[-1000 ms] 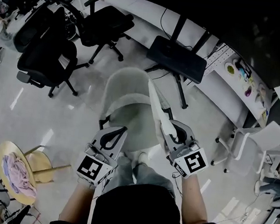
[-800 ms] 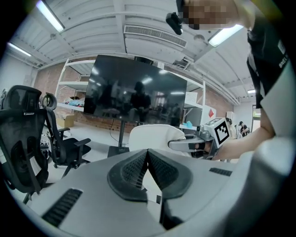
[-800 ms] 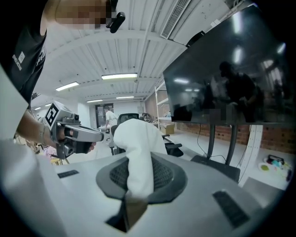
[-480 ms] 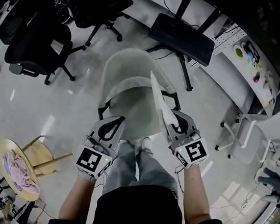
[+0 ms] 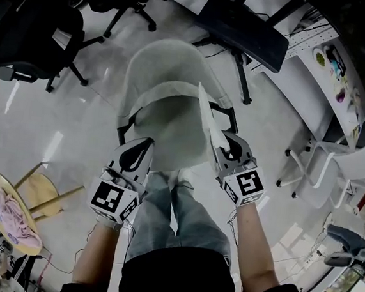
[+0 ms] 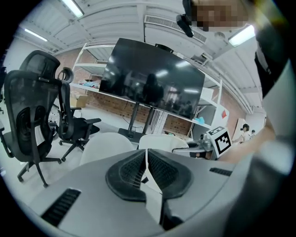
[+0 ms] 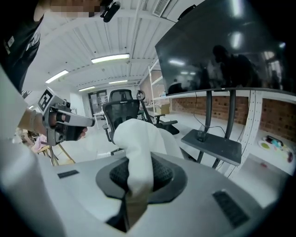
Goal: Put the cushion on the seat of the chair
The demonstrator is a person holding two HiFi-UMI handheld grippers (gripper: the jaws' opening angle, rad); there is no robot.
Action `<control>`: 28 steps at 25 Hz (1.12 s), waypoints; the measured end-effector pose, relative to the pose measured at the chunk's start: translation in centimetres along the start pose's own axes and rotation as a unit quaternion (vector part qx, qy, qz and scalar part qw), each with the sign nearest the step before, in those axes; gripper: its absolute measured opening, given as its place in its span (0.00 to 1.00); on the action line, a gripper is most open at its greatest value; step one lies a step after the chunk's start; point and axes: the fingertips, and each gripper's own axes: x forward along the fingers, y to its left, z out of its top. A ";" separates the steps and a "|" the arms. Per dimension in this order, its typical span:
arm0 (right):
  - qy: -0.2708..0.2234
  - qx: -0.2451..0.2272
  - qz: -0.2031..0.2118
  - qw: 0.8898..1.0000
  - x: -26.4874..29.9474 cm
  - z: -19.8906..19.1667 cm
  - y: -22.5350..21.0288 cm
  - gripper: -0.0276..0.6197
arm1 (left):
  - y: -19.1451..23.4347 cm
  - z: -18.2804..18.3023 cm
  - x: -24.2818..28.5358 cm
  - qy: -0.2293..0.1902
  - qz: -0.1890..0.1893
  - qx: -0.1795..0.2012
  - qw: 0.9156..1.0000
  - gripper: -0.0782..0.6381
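Observation:
A pale grey shell chair [image 5: 166, 118] stands right in front of me, its seat bare. The white cushion [image 5: 206, 112] hangs on edge over the seat's right side, looking like a thin strip from above. My right gripper [image 5: 227, 151] is shut on its near edge; in the right gripper view the cushion [image 7: 138, 143] bulges up out of the pads. My left gripper [image 5: 136, 159] hovers at the seat's front left corner, shut, with nothing between its pads [image 6: 138, 169]. From the left gripper view, the chair back [image 6: 104, 146] and the cushion [image 6: 159, 141] lie just ahead.
Black office chairs [image 5: 26, 31] stand at the upper left. A black screen-stand base [image 5: 245, 26] sits behind the chair, under a large dark screen [image 6: 152, 85]. A wooden stool with pink cloth [image 5: 9, 212] is at the lower left. A white chair [image 5: 324, 175] and a long desk [image 5: 316, 91] are at the right.
Both grippers have sunk toward the chair seat, which now looks larger and nearer. The cushion has come down with the right gripper, still on edge.

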 end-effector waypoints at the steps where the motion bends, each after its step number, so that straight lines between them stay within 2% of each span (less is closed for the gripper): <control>1: 0.004 -0.004 0.000 1.000 0.4 -0.5 -0.2 0.13 | 0.2 -0.5 0.3 0.002 0.001 -0.003 1.000 0.13; 15: 0.056 -0.044 -0.003 0.997 5.6 -6.7 -2.9 0.13 | 1.2 -6.1 1.5 0.033 -0.003 -0.034 0.999 0.13; 23: 0.075 -0.048 0.004 0.996 8.1 -8.4 -2.6 0.13 | 2.1 -8.1 1.2 0.038 0.010 -0.047 0.998 0.13; 28: 0.090 -0.053 0.018 0.994 9.2 -9.6 -0.9 0.13 | 2.6 -8.7 0.1 0.041 0.030 -0.053 0.997 0.13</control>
